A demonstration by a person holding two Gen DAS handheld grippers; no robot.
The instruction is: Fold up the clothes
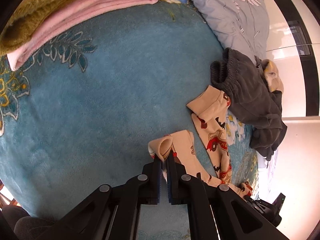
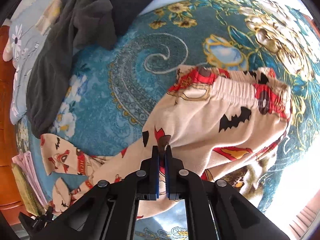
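Cream cotton pyjama trousers printed with red cars and black bats [image 2: 210, 124] lie spread on the blue floral plush blanket [image 1: 100, 100] covering the bed. Left tool [image 1: 164, 158], at lower centre, is clenched on a leg cuff; right tool [image 2: 162, 150] is clenched on fabric below the waistband. Judging by this, folding is starting: next, bring cuff toward waistband. Print lettering is unreadable.

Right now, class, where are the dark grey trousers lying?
In the left wrist view, the dark grey trousers lie heaped at the right, on the blue blanket's edge, between the floral pillow and the cartoon-print pyjama trousers.
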